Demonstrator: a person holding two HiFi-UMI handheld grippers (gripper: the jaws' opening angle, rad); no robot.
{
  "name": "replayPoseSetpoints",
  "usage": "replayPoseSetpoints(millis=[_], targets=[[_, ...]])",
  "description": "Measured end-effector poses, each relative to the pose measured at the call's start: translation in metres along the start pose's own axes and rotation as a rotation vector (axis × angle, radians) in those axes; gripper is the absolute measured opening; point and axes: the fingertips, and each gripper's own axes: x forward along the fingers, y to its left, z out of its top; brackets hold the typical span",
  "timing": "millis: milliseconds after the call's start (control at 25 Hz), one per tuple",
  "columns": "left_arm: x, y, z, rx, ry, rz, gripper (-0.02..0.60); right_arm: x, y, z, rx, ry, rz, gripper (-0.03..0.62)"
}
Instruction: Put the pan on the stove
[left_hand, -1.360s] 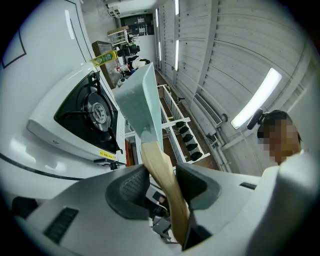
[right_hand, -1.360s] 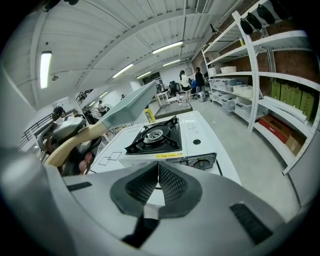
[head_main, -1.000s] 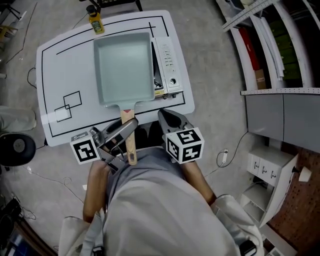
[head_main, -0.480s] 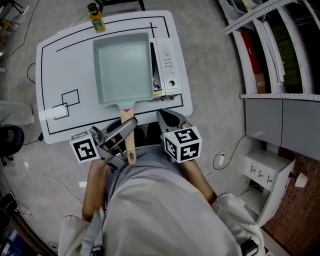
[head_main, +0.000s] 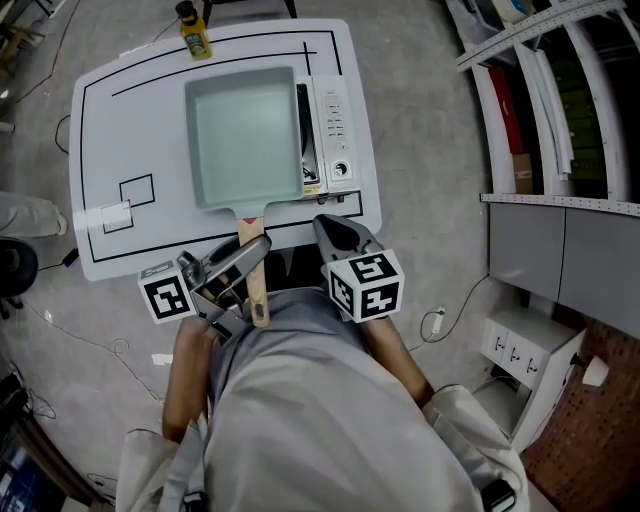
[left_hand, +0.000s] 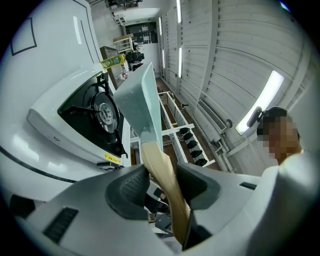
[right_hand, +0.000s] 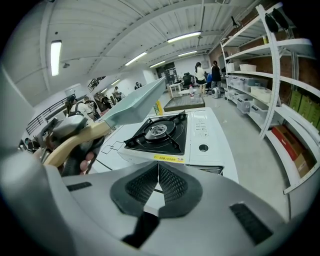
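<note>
Over the white table (head_main: 110, 130), the pan (head_main: 243, 135) is held in the air above the gas stove (head_main: 338, 130). From the head view it covers the burner area, with the stove's control panel left uncovered on its right. The right gripper view shows the pan tilted and clear of the burner grate (right_hand: 157, 131), not set down yet. The left gripper (left_hand: 162, 180) has the pan's wooden handle (left_hand: 156, 159) clamped between its fingers (left_hand: 129, 187), which are spread only as wide as the handle; the handle's end runs back past the pads. The right gripper (right_hand: 158, 182) sits just right of the handle at the table's near edge, fingers (right_hand: 142, 186) pressed together with nothing in them. A yellow bottle (head_main: 193, 38) stands at the table's far edge, beyond the pan's far left corner. Black line outlines are marked on the table top
</note>
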Motion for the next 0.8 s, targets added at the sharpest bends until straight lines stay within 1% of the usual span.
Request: replayPoseSetpoints(millis=[360,640,800], targets=[[0.003,0.011,-0.001,-0.031,-0.016,0.015,0.166,0.001,-0.008,0.0,0.011,0.007,0.003,0.011],[0.003,0.02,-0.002,-0.016,-0.005,0.055,0.166,0.0,-0.013,-0.006,0.023,0.017,0.001,0.011],[0.002,0.025,-0.003,-0.028,0.002,0.058,0.166,0.001,-0.014,-0.008,0.026,0.019,-0.003,0.011]])
